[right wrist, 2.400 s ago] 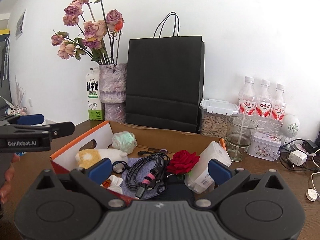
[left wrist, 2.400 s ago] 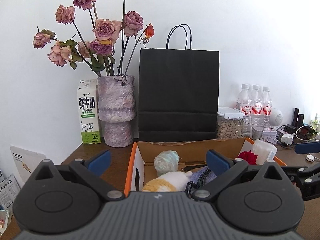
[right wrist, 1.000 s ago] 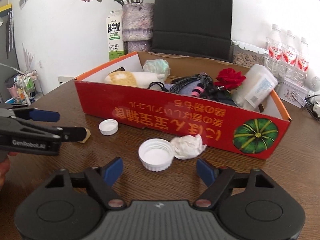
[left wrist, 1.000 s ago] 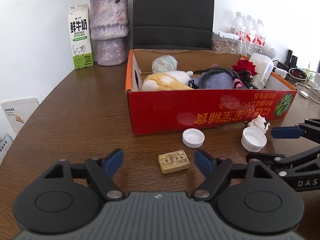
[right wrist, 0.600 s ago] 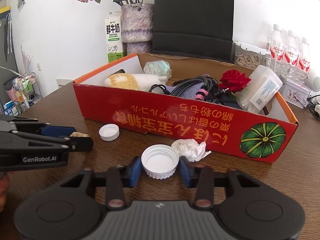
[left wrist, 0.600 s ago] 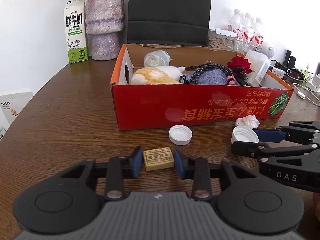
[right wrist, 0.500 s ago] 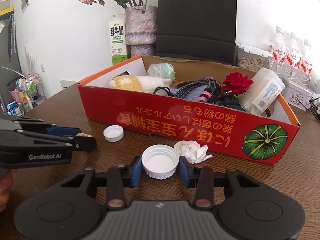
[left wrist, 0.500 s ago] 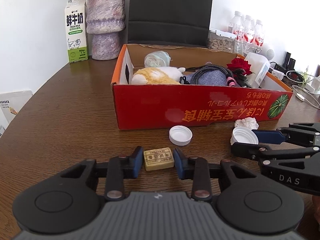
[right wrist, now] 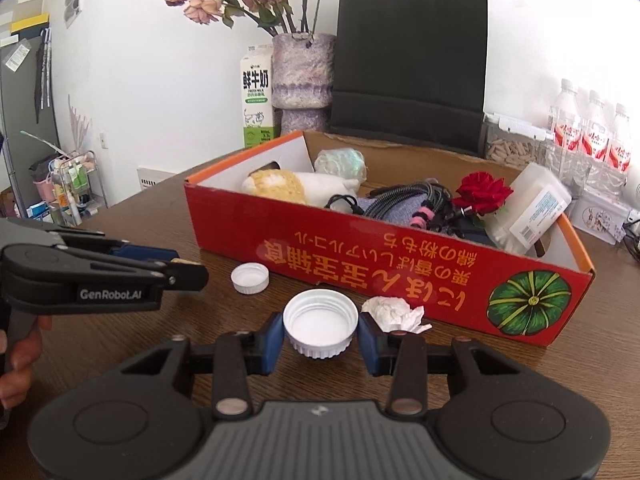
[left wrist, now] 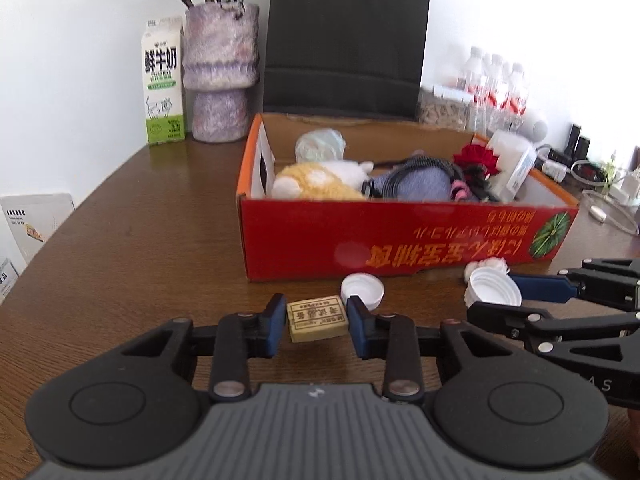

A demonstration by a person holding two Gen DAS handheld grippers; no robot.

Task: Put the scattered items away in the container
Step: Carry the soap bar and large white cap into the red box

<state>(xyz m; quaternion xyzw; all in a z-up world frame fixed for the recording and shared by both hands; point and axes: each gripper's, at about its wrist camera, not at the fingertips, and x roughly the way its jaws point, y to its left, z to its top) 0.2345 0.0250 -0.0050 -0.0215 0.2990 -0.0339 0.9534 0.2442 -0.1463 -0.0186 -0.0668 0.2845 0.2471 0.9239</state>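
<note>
Your left gripper [left wrist: 317, 325] pinches the tan block [left wrist: 317, 318] by its short sides; your right gripper [right wrist: 320, 338] clamps the large white cap [right wrist: 320, 322] across its rim, both poised to lift; ahead, the red box [right wrist: 384, 264] waits, small cap [right wrist: 250, 277] and tissue wad [right wrist: 394, 313] lying loose before it.

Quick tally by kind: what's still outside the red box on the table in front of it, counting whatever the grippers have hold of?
White caps: 2, a large one held in the right gripper, a small one loose
Tan blocks: 1, held in the left gripper
Crumpled tissues: 1
Total: 4
</note>
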